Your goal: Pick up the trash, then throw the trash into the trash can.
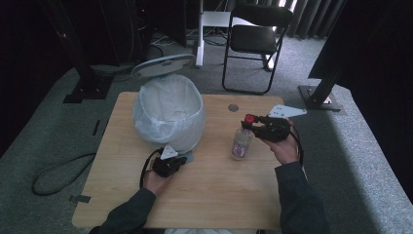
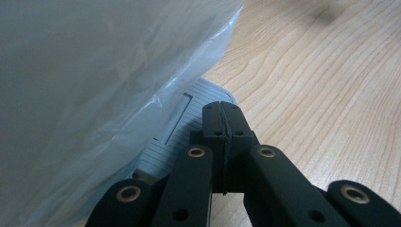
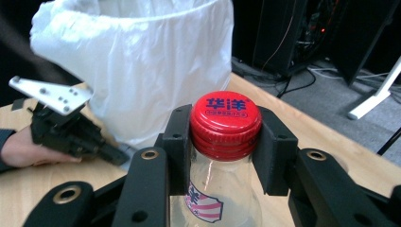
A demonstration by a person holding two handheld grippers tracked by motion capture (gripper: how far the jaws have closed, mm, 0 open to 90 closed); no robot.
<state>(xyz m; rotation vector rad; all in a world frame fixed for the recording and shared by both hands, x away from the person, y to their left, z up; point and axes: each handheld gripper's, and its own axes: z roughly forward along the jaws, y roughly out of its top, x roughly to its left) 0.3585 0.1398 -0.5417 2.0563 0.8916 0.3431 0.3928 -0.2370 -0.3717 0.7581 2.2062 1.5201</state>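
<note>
A: Clear plastic bottle [image 3: 222, 189], red screw cap [image 3: 226, 124]. Right gripper [image 3: 222, 142] has its fingers [image 3: 177, 142] clamped on the cap, one pad each side. Looks nearly empty, so light; thin wall probably dents if squeezed. The ribbed cap is the stiff part, a sound place to hold, though the body may swing beneath it.

B: Position?

A: High view puts the bottle [image 1: 242, 141] upright at the right of the tabletop [image 1: 214, 195], whether standing or just lifted I cannot tell. Left gripper [image 2: 221, 111] has its fingers shut flat together, nothing between, tips over the bin's grey ribbed pedal [image 2: 189, 123].

B: Views differ how?

A: Right gripper view gives the cap print and the striped label. Left gripper view shows the pedal under the liner. High view alone shows the lined bin [image 1: 168, 114] with lid [image 1: 163, 66] raised, and a folding chair [image 1: 255, 39] beyond.
</note>
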